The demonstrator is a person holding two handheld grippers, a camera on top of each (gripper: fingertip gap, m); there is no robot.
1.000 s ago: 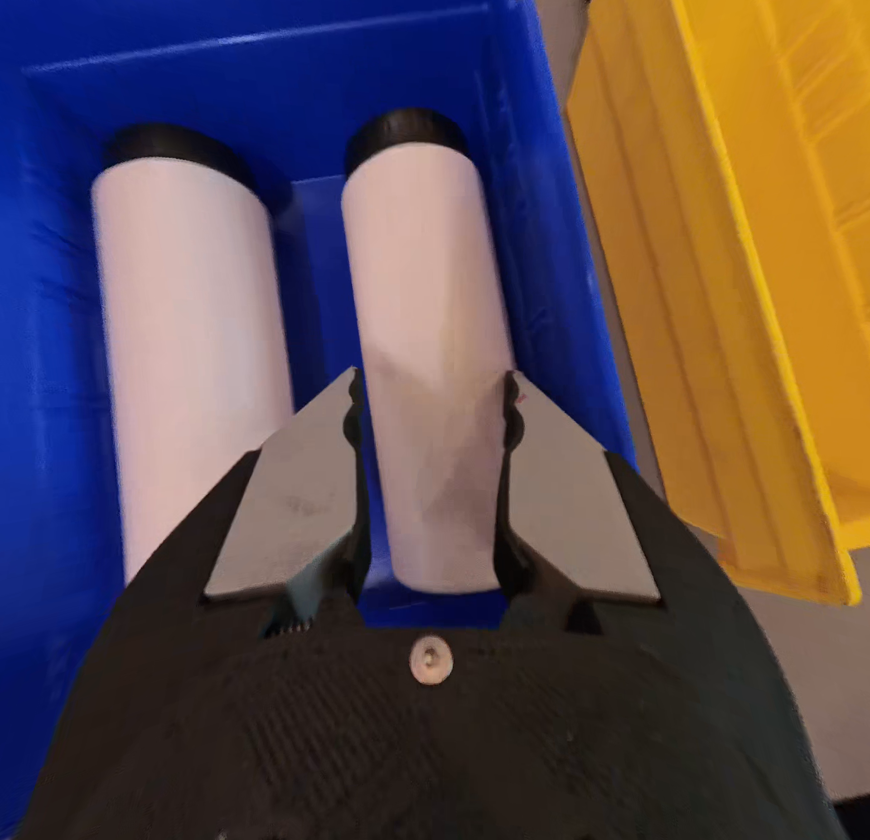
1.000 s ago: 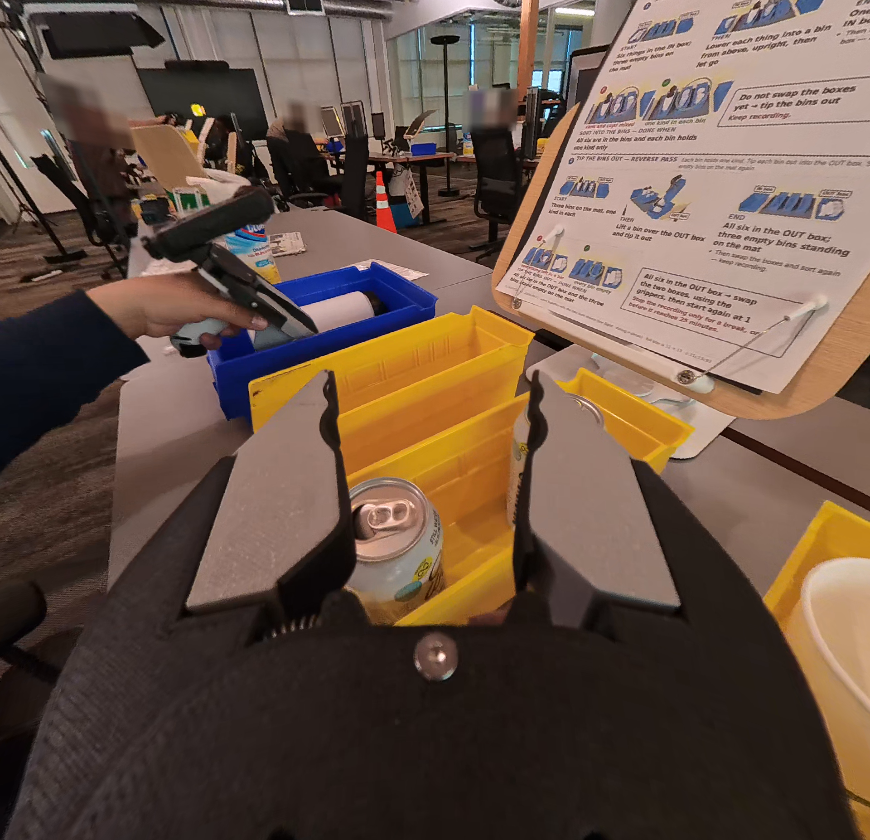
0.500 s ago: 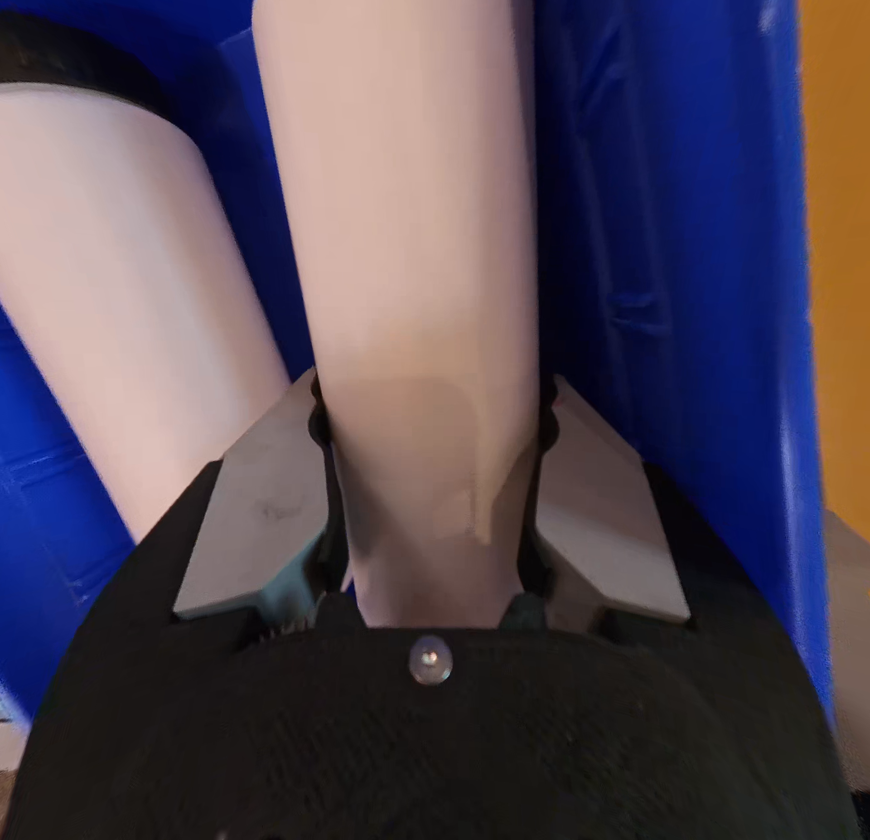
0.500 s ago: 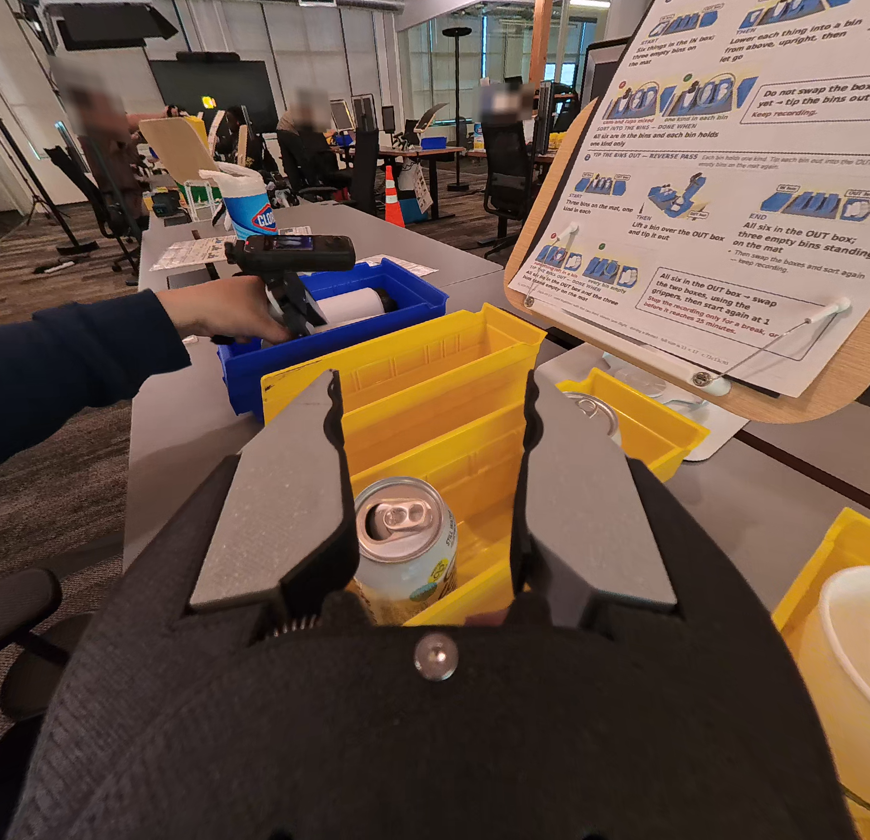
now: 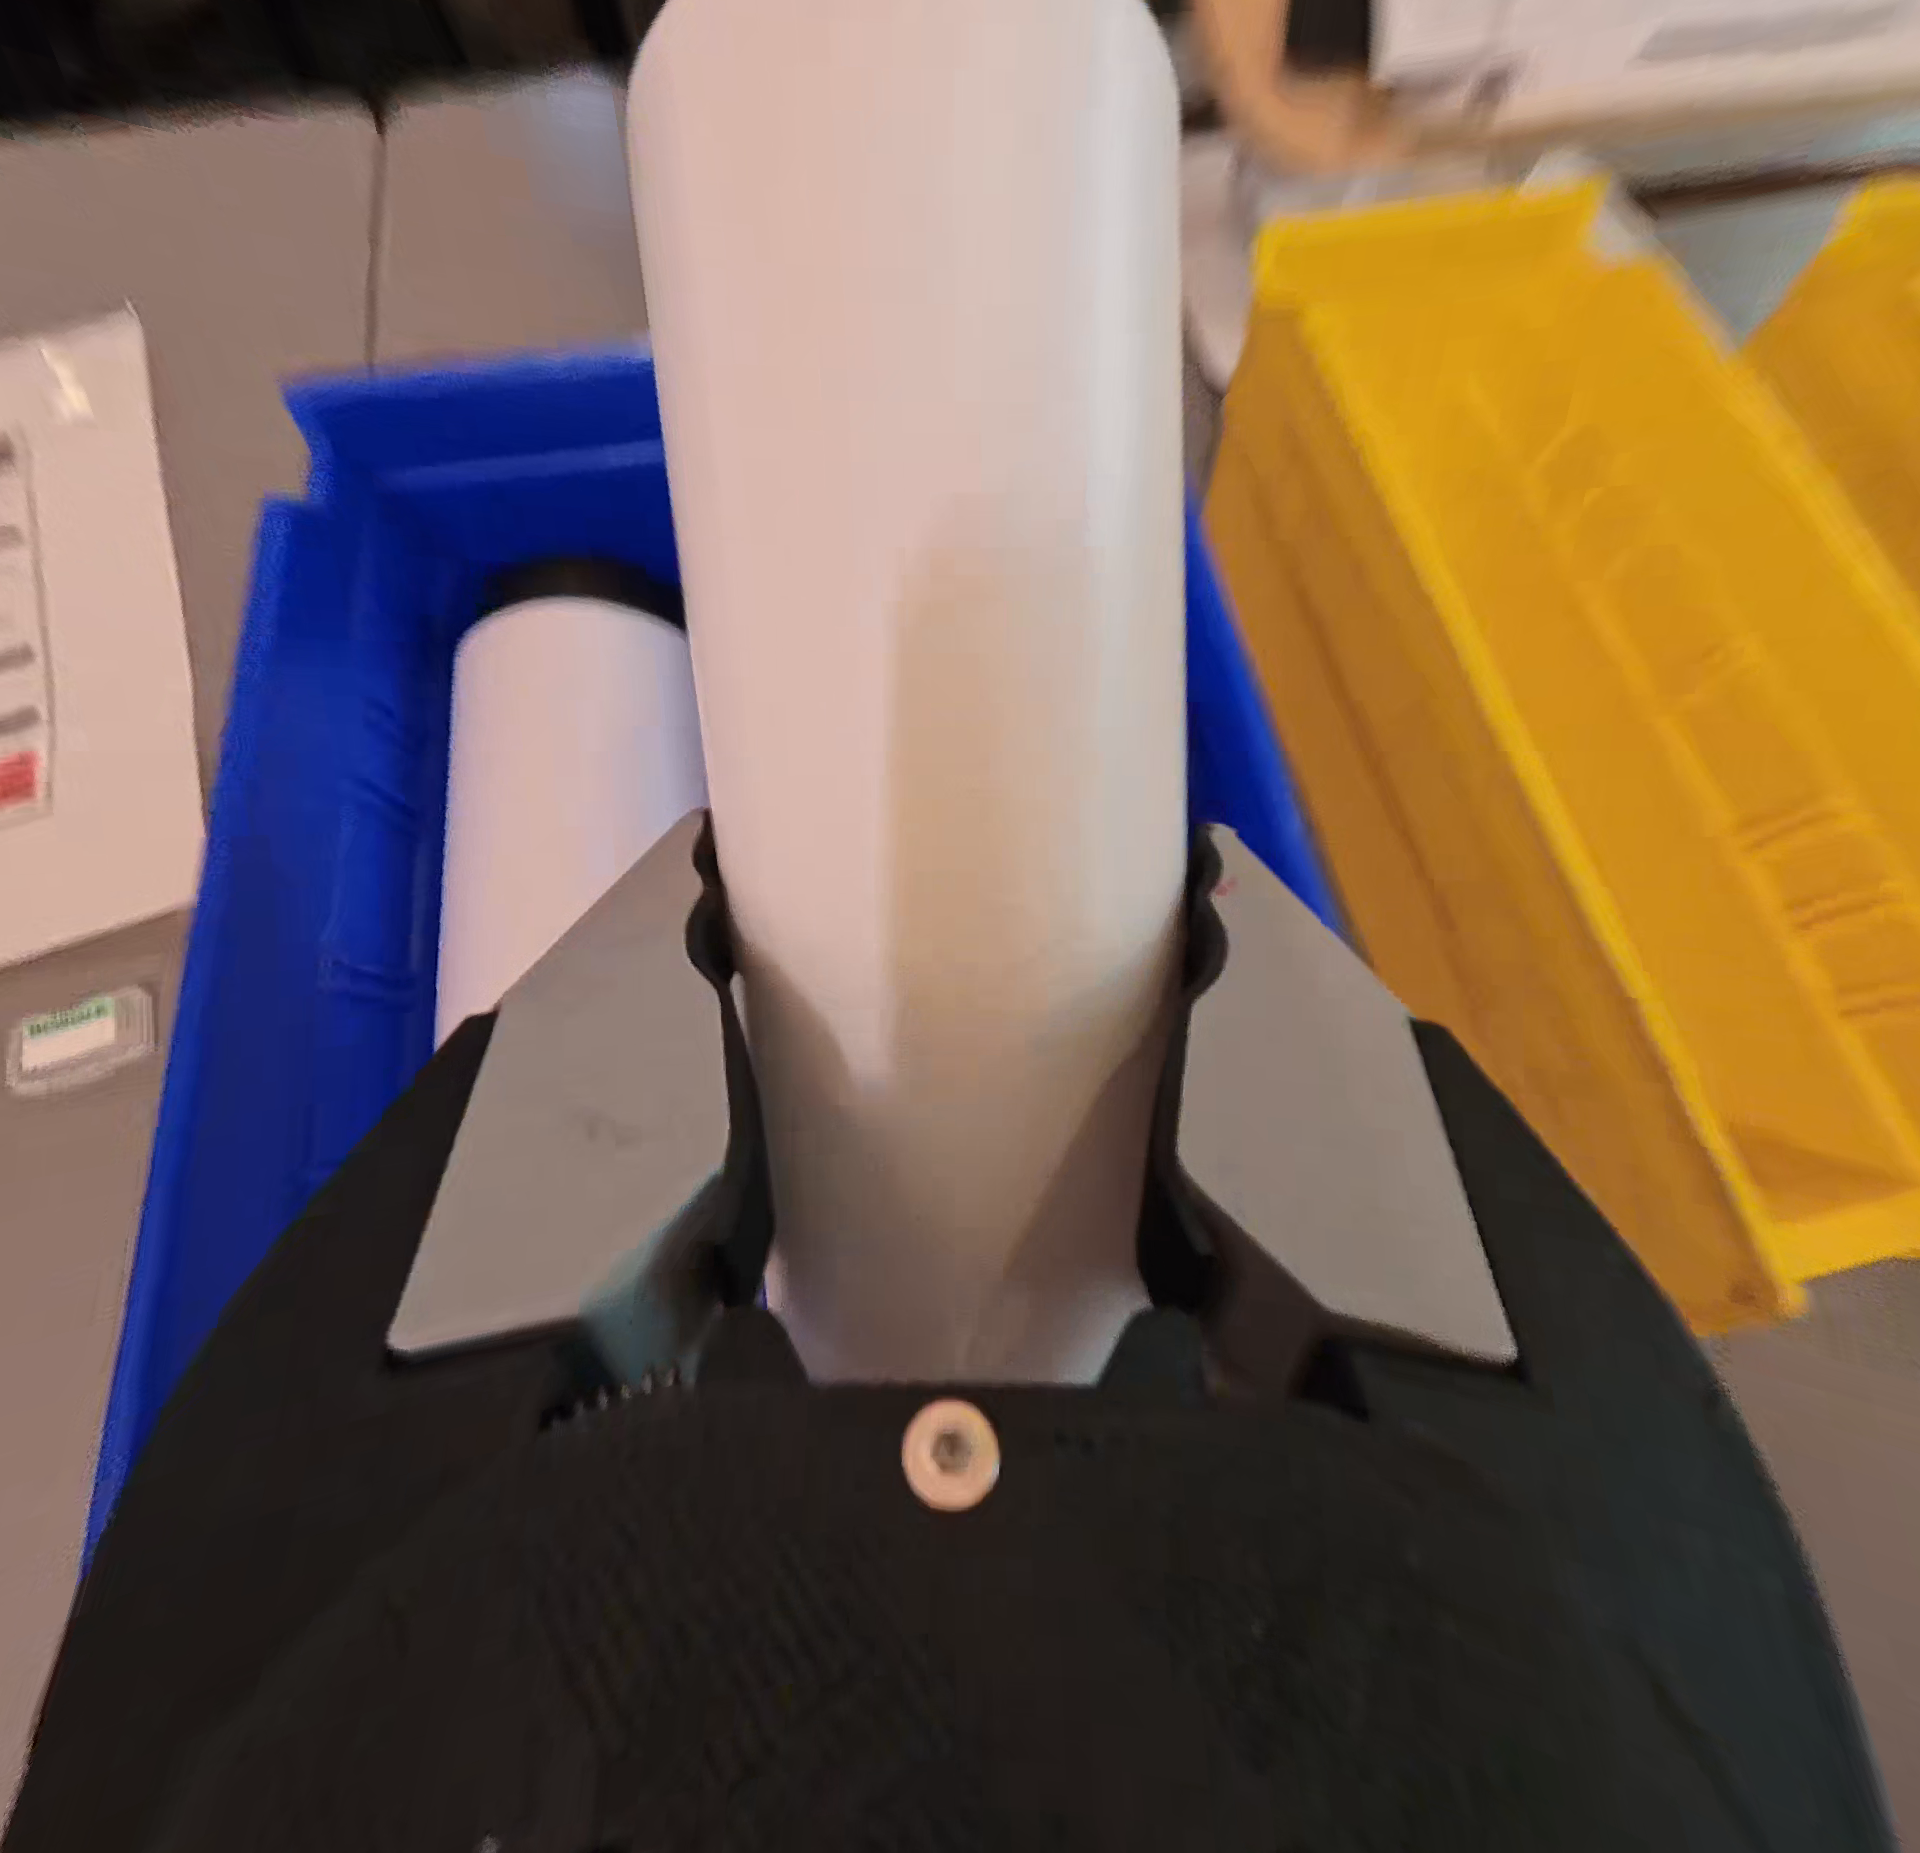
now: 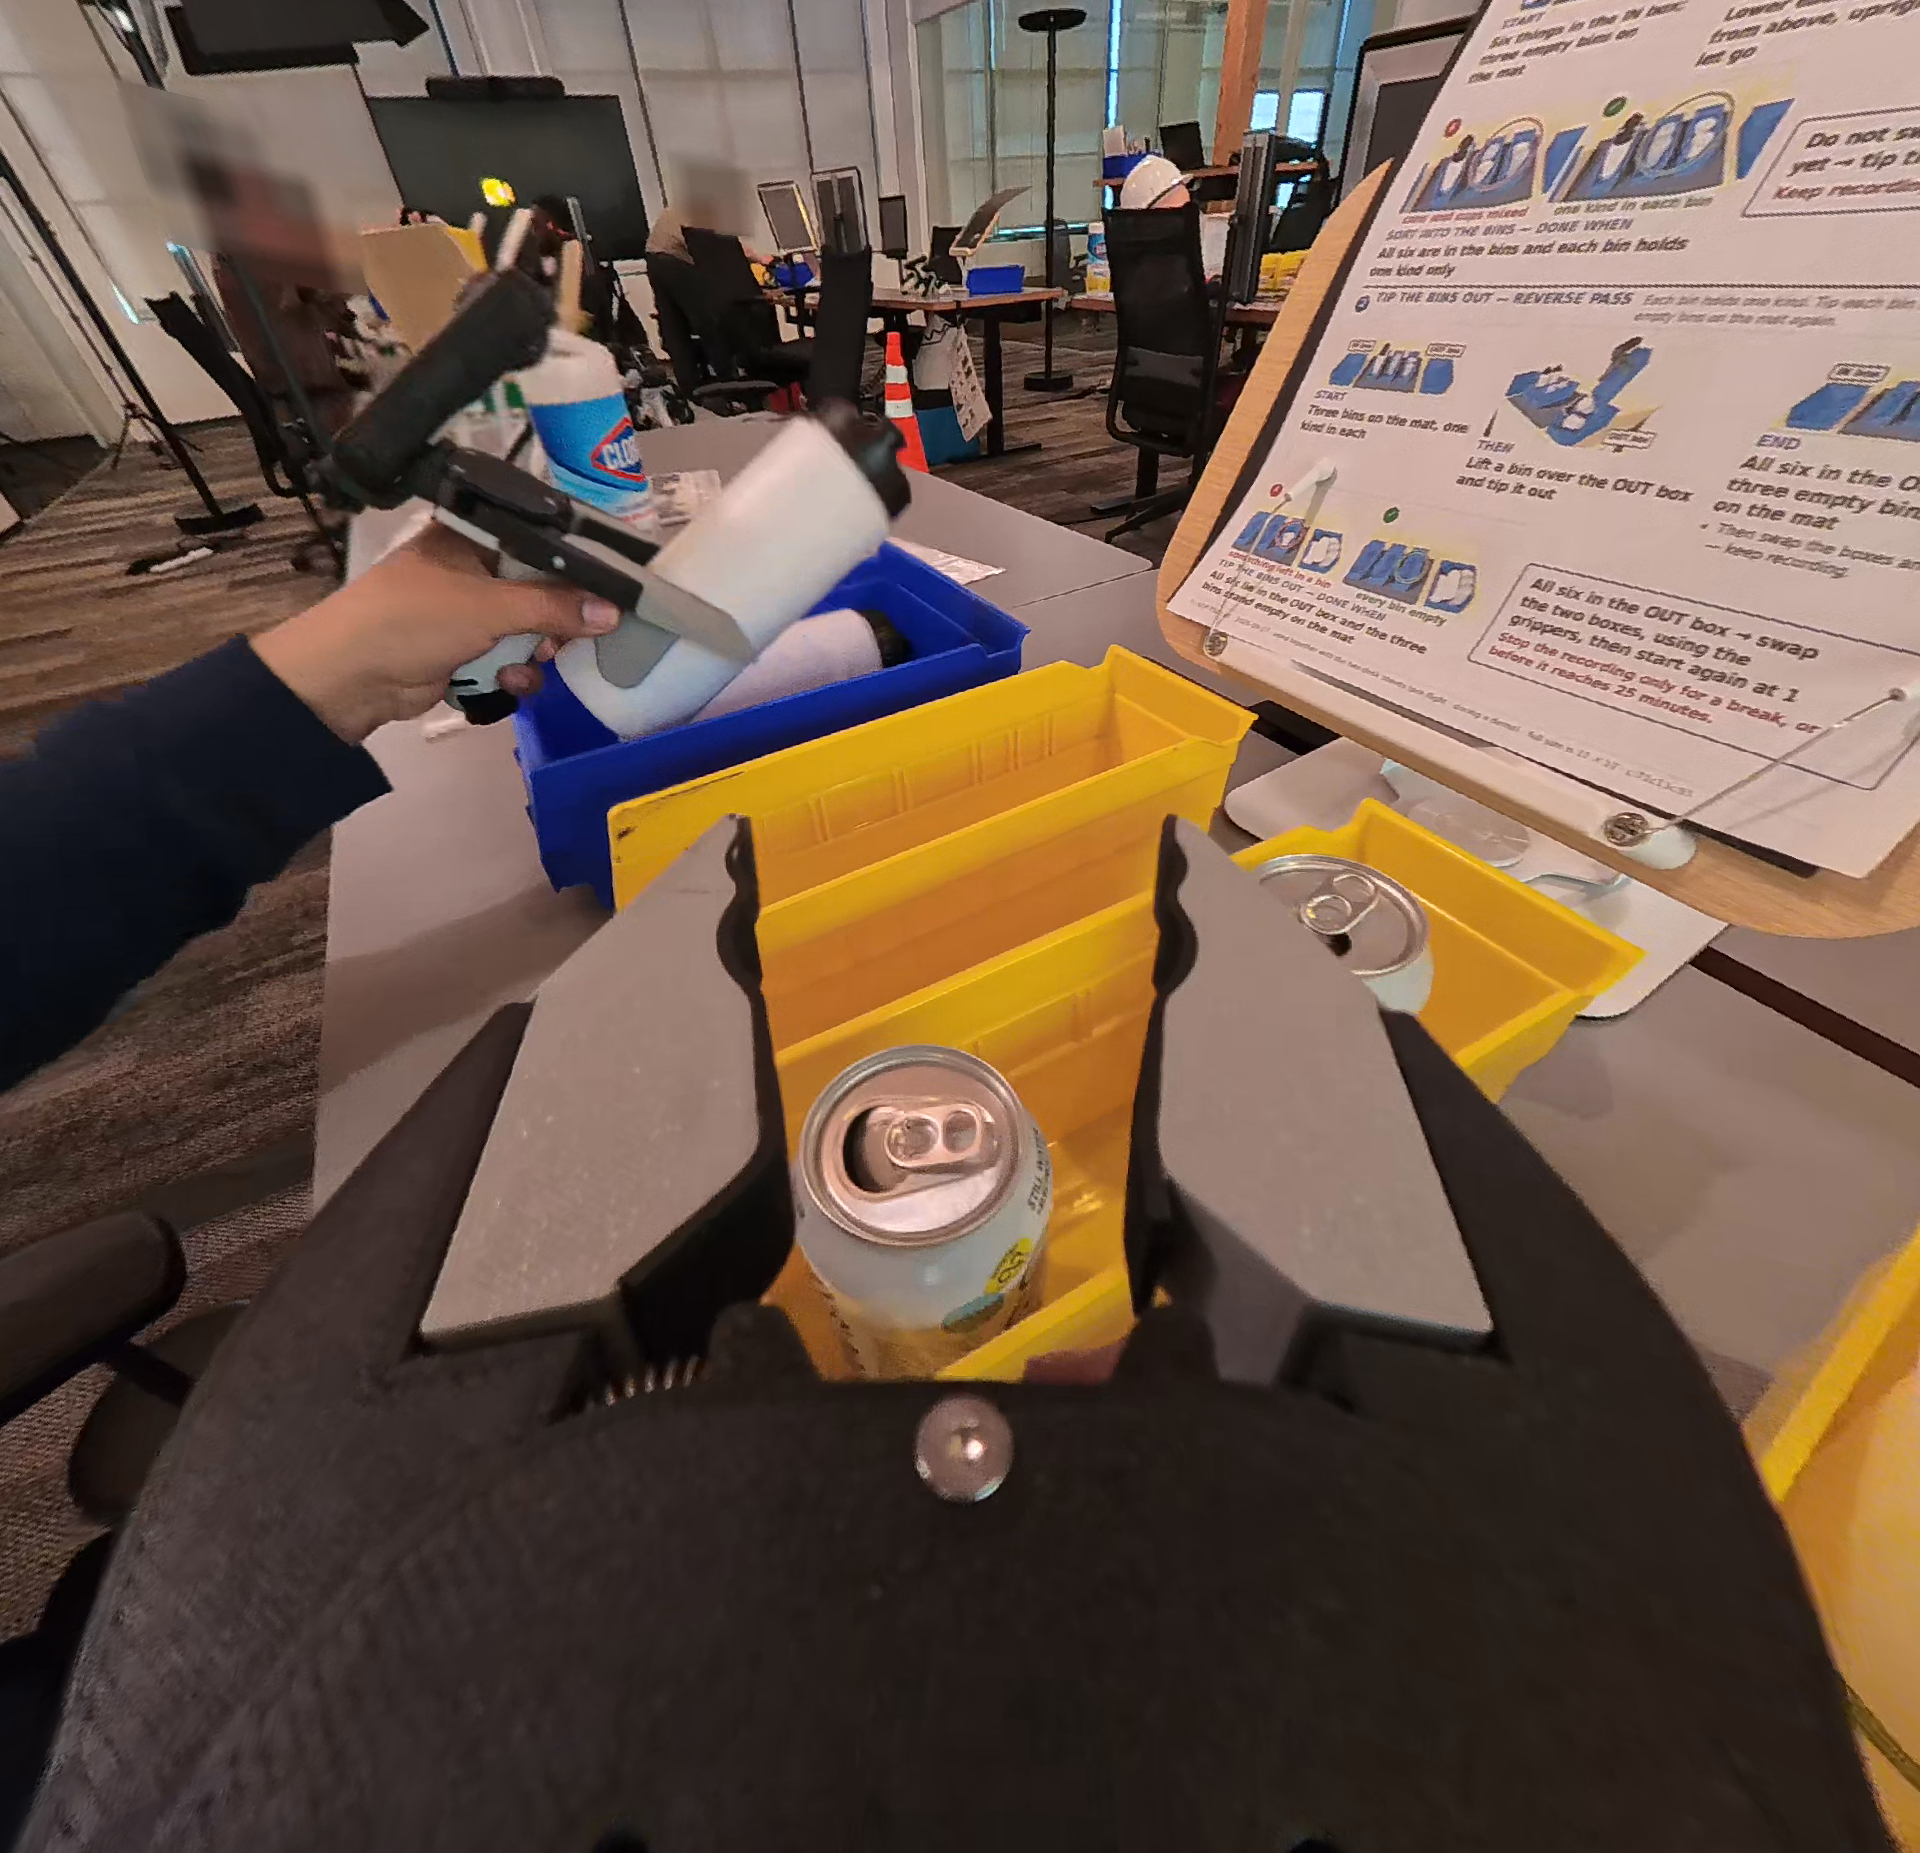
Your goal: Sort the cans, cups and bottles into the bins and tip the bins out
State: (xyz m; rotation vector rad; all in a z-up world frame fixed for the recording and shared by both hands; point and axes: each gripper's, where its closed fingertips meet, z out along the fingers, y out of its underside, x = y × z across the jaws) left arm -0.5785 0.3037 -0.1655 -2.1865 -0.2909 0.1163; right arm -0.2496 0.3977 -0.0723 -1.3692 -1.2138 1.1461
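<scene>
My left gripper (image 5: 951, 868) is shut on the base of a white bottle (image 5: 914, 515) with a black cap and holds it tilted, cap up, above the blue box (image 5: 270, 827). A second white bottle (image 5: 566, 775) lies in that box. The right wrist view shows the same: the left gripper (image 6: 675, 624), the lifted bottle (image 6: 769, 556), the blue box (image 6: 727, 754). My right gripper (image 6: 951, 889) is open and empty above a yellow bin (image 6: 1538, 982) holding two cans, one near (image 6: 920, 1190) and one far (image 6: 1345, 920).
An empty yellow bin (image 6: 935, 795) stands between the blue box and the can bin; it also shows in the left wrist view (image 5: 1538, 764). A wooden board with an instruction sheet (image 6: 1621, 390) leans at the right. A yellow bin (image 6: 1839, 1388) with a white cup sits at the right edge.
My left gripper went down into the blue box, shut on the right-hand white bottle and lifted it out, tilted cap up. My right gripper stayed open over the cans.
</scene>
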